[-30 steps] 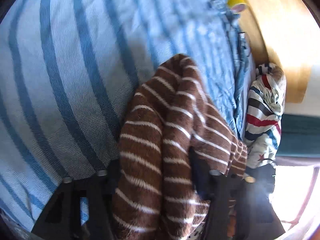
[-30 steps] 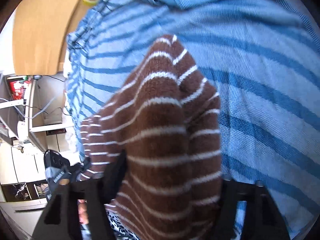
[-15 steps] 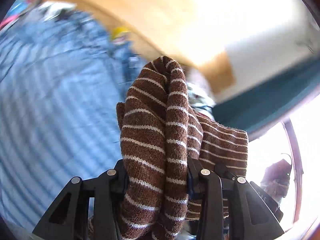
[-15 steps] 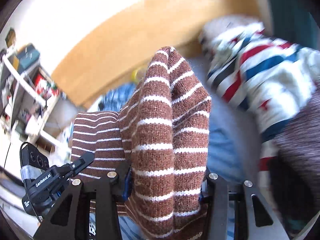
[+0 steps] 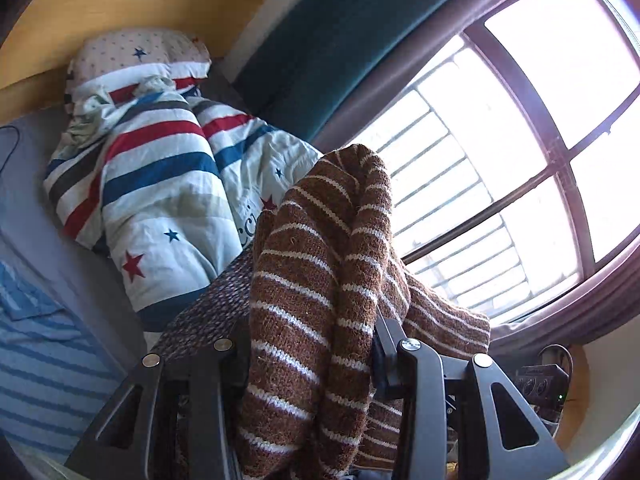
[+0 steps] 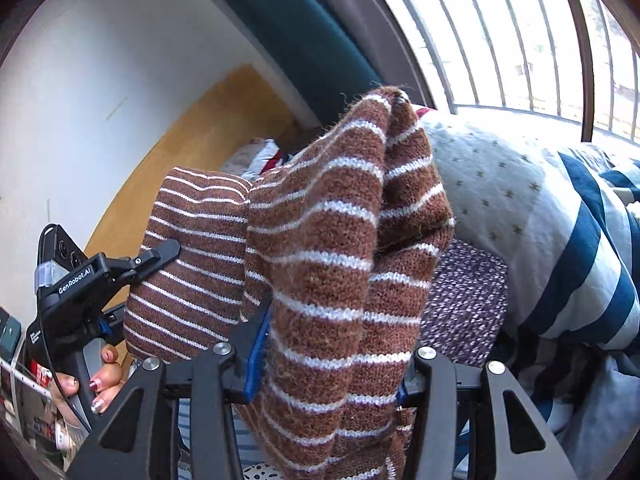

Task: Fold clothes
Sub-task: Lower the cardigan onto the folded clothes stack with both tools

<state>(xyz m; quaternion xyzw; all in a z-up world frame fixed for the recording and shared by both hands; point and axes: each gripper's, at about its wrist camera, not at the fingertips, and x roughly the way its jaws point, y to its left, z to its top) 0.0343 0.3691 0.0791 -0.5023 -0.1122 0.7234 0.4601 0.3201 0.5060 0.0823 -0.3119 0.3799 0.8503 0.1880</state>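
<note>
The brown striped sweater point(image 5: 320, 320) is up in the air right now, bunched thick and hanging over both grippers, not lying on the bed. The left gripper point(image 5: 316, 344) has a fat wad of knit clamped between its jaws, and the right gripper point(image 6: 328, 360) is squeezed onto another wad of the same sweater, so each one is gripping the sweater with its jaws partway apart only because the fabric is that bulky. From the right wrist view you can see the other gripper off at about 9 o'clock, with a hand point(image 6: 94, 384) wrapped around its handle and the sweater bulging out of its jaws. My guess is it's held at two points like this so it can be carried as a bundle or shaken out flat before a fold goes in.

Further out, a striped quilt point(image 5: 160, 184) with red and blue bands and little stars is heaped at roughly 10 o'clock in the left view. A purple knit piece point(image 6: 464, 300) sits just under the sweater, near 3 o'clock in the right view. The blue striped sheet point(image 5: 36, 352) shows at 8 o'clock, the wooden headboard point(image 5: 120, 4) at 11, and the barred window point(image 5: 500, 160) fills 2 o'clock.
</note>
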